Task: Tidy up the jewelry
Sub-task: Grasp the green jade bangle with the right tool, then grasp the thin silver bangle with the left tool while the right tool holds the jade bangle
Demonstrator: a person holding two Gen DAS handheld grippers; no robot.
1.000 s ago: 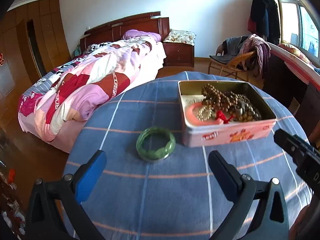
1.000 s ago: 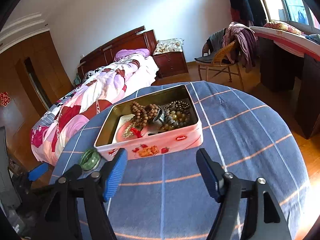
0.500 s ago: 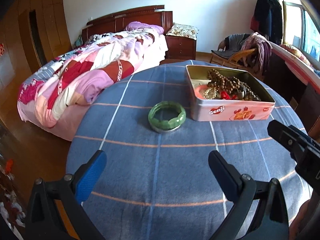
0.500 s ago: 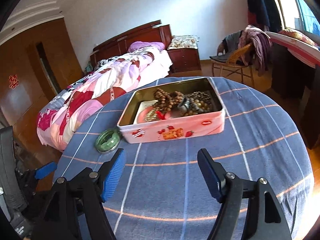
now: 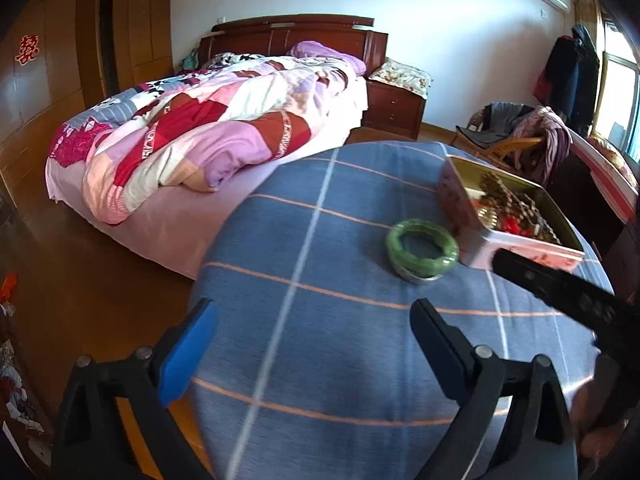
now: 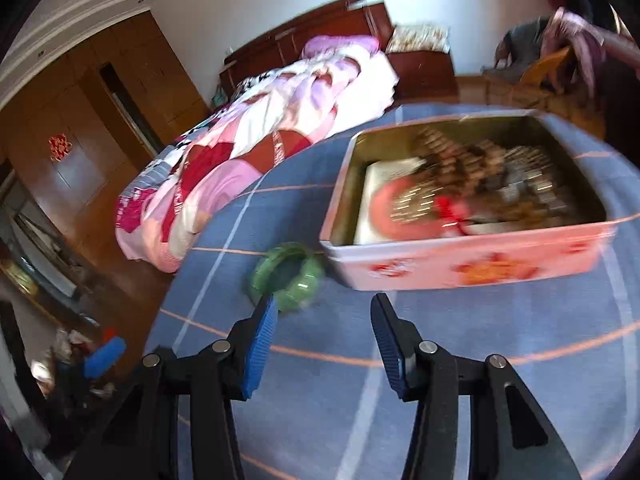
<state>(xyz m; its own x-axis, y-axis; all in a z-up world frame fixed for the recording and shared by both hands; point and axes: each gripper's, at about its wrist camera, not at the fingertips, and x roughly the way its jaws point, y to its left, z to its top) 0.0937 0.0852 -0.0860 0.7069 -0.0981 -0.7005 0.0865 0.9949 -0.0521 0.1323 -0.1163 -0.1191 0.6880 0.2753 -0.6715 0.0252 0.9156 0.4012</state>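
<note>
Right wrist | right claw point(image 6: 322, 320) part-open, empty | green bangle point(image 6: 289, 276) just ahead

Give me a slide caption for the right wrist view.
Open right gripper hovers over the blue checked tablecloth, near a green bangle beside the pink jewelry tin.

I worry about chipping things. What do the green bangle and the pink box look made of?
The green bangle looks like polished jade or glass: translucent, mottled green, glossy. The pink box looks like printed tin: thin walls, rolled rim, shiny gold inside. Neither is certain from sight.
</note>
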